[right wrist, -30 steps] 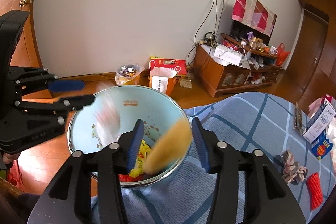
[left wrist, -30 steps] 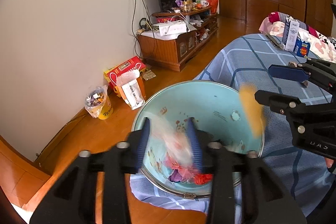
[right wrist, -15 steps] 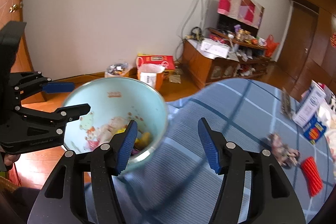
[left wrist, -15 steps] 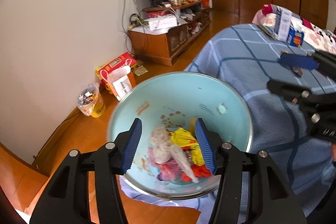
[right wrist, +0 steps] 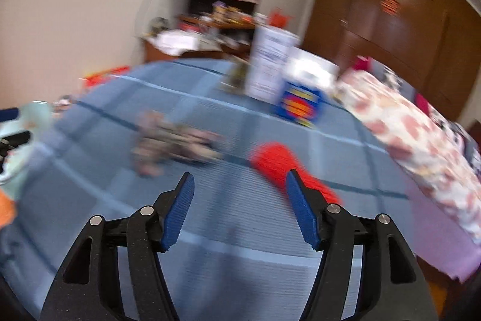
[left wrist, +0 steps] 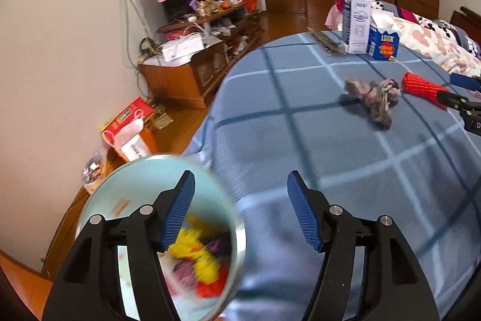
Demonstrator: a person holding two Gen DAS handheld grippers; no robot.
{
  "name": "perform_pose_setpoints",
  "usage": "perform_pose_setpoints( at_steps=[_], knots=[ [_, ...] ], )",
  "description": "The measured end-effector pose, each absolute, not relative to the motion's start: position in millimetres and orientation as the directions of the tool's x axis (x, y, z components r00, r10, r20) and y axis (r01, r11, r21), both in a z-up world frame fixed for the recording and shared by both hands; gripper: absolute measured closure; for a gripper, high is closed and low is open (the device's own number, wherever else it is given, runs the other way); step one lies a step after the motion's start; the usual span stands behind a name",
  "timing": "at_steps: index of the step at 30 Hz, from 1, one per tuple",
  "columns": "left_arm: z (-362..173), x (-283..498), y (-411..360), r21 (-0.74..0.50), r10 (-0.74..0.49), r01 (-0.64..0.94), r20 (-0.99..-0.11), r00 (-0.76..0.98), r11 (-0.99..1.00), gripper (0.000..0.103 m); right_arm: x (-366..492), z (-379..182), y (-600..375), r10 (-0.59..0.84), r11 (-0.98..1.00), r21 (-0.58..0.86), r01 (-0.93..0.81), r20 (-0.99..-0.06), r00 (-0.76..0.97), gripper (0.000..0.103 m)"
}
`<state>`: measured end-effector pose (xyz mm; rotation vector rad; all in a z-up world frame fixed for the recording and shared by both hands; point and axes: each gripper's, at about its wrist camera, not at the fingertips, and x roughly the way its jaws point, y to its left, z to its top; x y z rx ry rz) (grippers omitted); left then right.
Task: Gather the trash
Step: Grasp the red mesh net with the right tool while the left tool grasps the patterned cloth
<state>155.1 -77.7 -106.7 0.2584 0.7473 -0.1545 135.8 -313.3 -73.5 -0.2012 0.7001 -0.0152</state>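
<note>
A light blue bowl point(left wrist: 144, 185) with yellow, red and purple wrappers in it sits at the table's left edge, partly behind my left gripper point(left wrist: 240, 179). That gripper's jaws are opening and hold nothing. On the blue checked cloth point(left wrist: 300, 125) lie a crumpled grey-brown wad point(left wrist: 372, 98) and a red ribbed piece point(left wrist: 421, 86). My right gripper point(right wrist: 239, 179) hovers just short of the red ribbed piece point(right wrist: 276, 161), its jaws opening with nothing between them. The wad point(right wrist: 174, 140) lies to its left. The right wrist view is blurred.
A white carton point(left wrist: 357, 23) and a blue box point(left wrist: 383, 44) stand at the table's far side. A bed with a floral cover point(left wrist: 436, 41) lies beyond on the right. A wooden cabinet point(left wrist: 186, 71) and bags stand on the floor by the wall.
Both grippers have let their pieces drop into the bowl and opened wider. Both have swung right, away from the bowl, over the table toward the wad and the red piece.
</note>
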Motion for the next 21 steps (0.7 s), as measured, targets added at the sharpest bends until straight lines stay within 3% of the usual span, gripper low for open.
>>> perform_pose_setpoints(
  at_steps=[4, 14, 15, 16, 19, 21],
  knots=[
    [-108, 178, -111, 0.182, -0.054, 0.244, -0.688, 0.724, 0.952, 0.040, 148, -86, -360, -0.137, 0.982, -0.186, 0.014, -0.670, 0.729, 0.040],
    [-107, 213, -176, 0.155, -0.092, 0.282, -0.709, 0.699, 0.947, 0.039, 179, -97, -390, -0.100, 0.989, -0.149, -0.019, -0.745, 0.659, 0.041],
    [-107, 214, -180, 0.156, -0.093, 0.284, -0.710, 0.699, 0.946, 0.039, 181, -99, -390, -0.083, 0.990, -0.137, -0.035, -0.759, 0.646, 0.047],
    [-108, 215, -183, 0.157, -0.095, 0.288, -0.711, 0.697, 0.945, 0.039, 182, -100, -389, -0.071, 0.991, -0.129, -0.045, -0.768, 0.636, 0.060],
    [-110, 217, -195, 0.158, -0.100, 0.300, -0.718, 0.689, 0.941, 0.039, 179, -103, -388, -0.045, 0.991, -0.114, -0.073, -0.785, 0.618, 0.076],
    [-111, 216, -203, 0.163, -0.106, 0.313, -0.718, 0.688, 0.936, 0.039, 174, -102, -388, -0.039, 0.992, -0.107, -0.071, -0.778, 0.627, 0.081]
  ],
)
